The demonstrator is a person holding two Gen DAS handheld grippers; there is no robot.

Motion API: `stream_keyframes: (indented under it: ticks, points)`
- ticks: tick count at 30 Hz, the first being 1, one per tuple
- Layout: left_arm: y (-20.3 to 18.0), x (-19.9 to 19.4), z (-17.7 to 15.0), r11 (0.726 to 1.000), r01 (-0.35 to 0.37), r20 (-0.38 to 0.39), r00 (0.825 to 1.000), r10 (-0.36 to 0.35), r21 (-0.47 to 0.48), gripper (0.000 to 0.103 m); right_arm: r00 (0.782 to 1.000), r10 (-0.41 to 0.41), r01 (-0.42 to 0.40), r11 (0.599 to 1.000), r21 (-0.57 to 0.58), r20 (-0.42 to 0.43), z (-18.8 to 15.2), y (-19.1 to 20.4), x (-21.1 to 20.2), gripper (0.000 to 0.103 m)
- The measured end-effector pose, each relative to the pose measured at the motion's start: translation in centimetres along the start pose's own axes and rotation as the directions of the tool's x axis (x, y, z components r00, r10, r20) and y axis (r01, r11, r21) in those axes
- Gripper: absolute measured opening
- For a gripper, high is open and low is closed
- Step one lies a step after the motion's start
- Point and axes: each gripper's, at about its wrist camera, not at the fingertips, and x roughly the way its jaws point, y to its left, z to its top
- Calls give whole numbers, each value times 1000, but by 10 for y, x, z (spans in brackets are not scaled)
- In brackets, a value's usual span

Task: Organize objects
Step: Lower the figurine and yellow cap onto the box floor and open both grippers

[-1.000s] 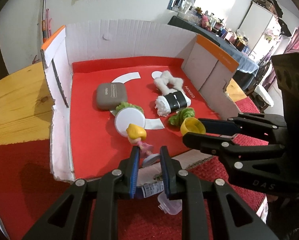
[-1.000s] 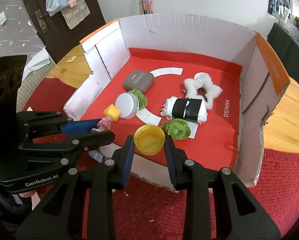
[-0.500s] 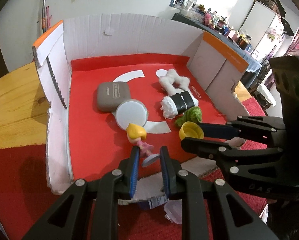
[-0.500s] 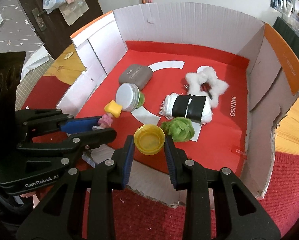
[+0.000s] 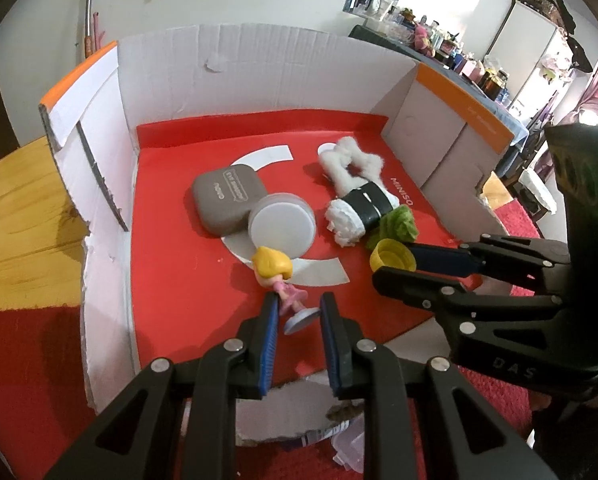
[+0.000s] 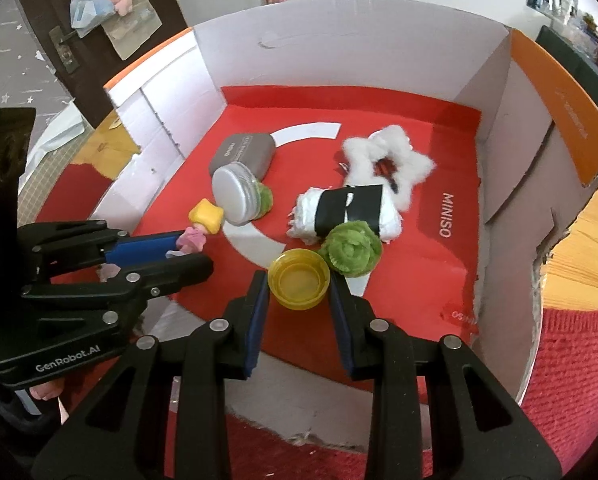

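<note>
Gripping a small doll [image 5: 277, 276] by its pink body and round base, the left tongs [image 5: 297, 312] are clenched on it, its yellow-haired head tipped toward a round tin [image 5: 281, 230]. The right tongs [image 6: 297, 292] are clamped on a yellow cap [image 6: 299, 278], open side up, which sits just against a green lettuce-like toy [image 6: 353, 250]. Both pairs of tongs reach over the torn near edge of an open cardboard box [image 6: 339, 60] with a red floor. Farther in lie a white roll with a black band [image 6: 347, 212], a white fluffy ring [image 6: 391, 160] and a grey case [image 5: 227, 196] touching the tin. A second green toy [image 6: 265, 200] peeks from behind the tin. The box rests on a desk [image 5: 15, 208] of pale wood, partly covered by a red cloth [image 6: 571, 360].
</note>
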Motion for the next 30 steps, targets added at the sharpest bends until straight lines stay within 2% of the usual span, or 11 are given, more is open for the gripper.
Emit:
stream_keyframes:
  ticks: [10, 30]
  points:
    - [4, 7, 8, 999, -32, 14, 999, 32, -19, 22, 998, -54, 52, 998, 41, 34, 1, -12, 1, 29]
    - [8, 8, 7, 999, -41, 14, 999, 41, -27, 22, 998, -58, 56, 998, 42, 41, -1, -14, 1, 29]
